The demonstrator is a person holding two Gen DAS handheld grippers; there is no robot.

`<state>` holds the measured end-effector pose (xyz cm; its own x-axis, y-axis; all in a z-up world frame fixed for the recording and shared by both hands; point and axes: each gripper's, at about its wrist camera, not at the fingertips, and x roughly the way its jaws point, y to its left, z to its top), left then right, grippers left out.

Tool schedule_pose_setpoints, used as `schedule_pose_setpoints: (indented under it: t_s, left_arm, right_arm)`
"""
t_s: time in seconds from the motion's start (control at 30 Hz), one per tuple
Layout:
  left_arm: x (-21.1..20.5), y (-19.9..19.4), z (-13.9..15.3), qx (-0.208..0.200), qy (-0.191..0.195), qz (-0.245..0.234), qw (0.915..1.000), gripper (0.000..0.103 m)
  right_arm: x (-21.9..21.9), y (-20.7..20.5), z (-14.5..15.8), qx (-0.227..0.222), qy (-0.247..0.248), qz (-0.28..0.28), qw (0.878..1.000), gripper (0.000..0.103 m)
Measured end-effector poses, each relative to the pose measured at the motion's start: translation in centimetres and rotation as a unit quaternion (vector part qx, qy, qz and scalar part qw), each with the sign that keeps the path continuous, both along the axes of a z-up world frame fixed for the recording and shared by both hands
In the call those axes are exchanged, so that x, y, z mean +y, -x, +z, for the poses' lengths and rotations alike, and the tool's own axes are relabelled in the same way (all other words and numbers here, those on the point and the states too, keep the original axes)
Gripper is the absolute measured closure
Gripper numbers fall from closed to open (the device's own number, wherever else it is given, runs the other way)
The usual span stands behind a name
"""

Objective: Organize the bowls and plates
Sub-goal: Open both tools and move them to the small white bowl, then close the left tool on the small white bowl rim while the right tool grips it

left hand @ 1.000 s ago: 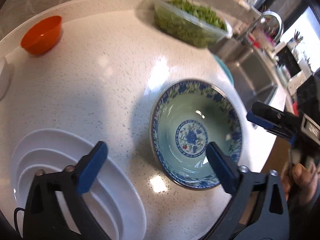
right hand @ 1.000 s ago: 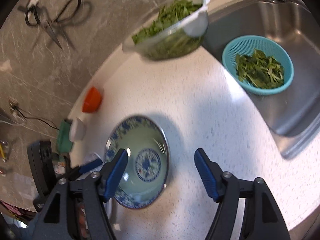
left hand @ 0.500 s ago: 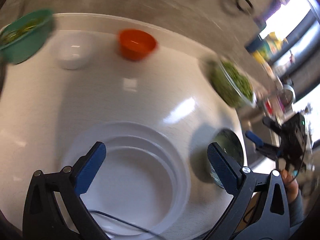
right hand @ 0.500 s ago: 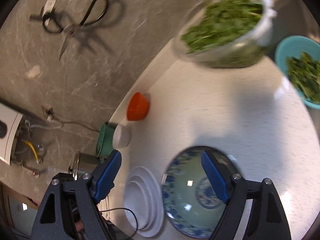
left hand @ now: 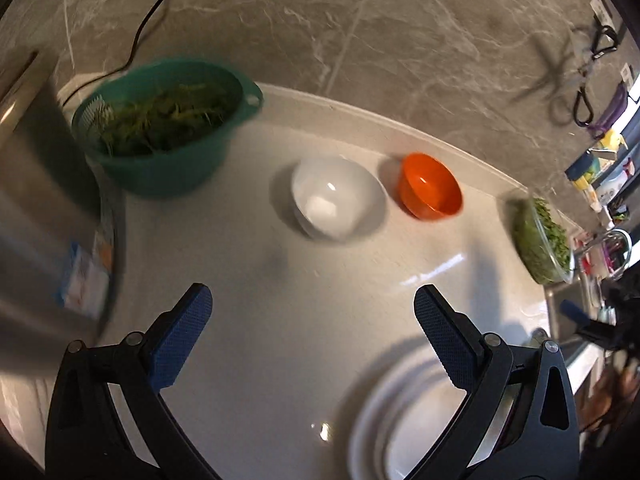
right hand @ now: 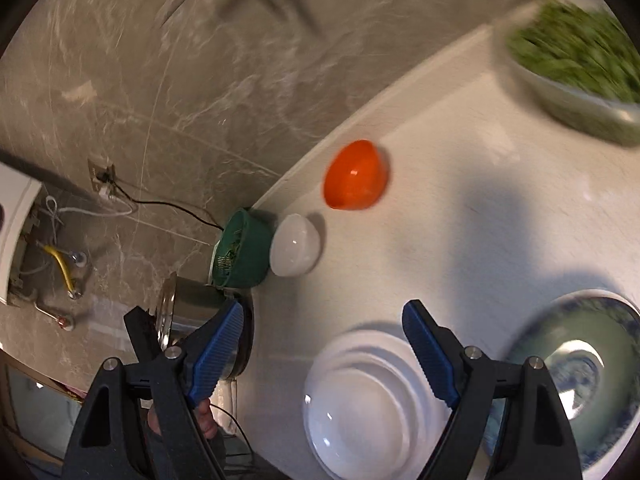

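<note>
A white bowl (left hand: pixel 336 196) and an orange bowl (left hand: pixel 431 191) stand side by side near the back of the white counter; both also show in the right wrist view, white (right hand: pixel 295 251) and orange (right hand: pixel 355 181). A stack of white plates (right hand: pixel 372 404) lies at the front, with its edge in the left wrist view (left hand: pixel 400 416). A blue patterned bowl (right hand: pixel 580 364) sits to its right. My left gripper (left hand: pixel 312 336) is open and empty above the counter, short of the white bowl. My right gripper (right hand: pixel 324 348) is open and empty above the plate stack.
A green colander of greens (left hand: pixel 168 128) stands at the back left beside a steel pot (left hand: pixel 44 216). A clear tub of greens (right hand: pixel 576 60) sits at the back right. Scissors hang on the grey marble wall (left hand: pixel 360 20).
Both grippers have swung left, away from the blue patterned bowl. The left view now faces the white and orange bowls; the right view now has the plate stack beneath it. Both stay open.
</note>
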<state>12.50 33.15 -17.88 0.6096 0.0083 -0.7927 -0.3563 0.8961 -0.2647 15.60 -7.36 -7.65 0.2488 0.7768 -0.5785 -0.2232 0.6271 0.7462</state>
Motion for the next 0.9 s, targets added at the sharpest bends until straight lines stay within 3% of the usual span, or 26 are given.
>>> schedule_pose_setpoints:
  t_s: [0.2,0.43,0.7,0.83,0.9]
  left_arm:
    - [3.4,-5.2,-2.0,0.016,-0.025,-0.015,0.9994,0.002]
    - [5.4,-10.3,-5.7,0.035,0.009,-0.036,0.9987,0.005]
    - [7.3,-14.2,-8.5,0.057,0.031,-0.038,0.9971,0.038]
    - [8.0,-15.4,-9.5,0.064,0.039,-0.042,0.9963,0.057]
    - [8.3,-15.9,-10.0,0.072,0.043,-0.039,0.9957,0.059]
  right_arm:
    - [7.9,-3.2,1.3,-0.021,0.049,0.021,0.998,0.018]
    - [16.3,-7.6,-3.1,0.036,0.078,0.053,0.995,0.027]
    - [21.5,-10.7,-7.3,0.068,0.126,0.074,0.987,0.029]
    - [22.7,-11.1,-8.6,0.072,0.139,0.082,0.984,0.042]
    - [23.1,-11.2,-8.7,0.067,0.153,0.086,0.982,0.046]
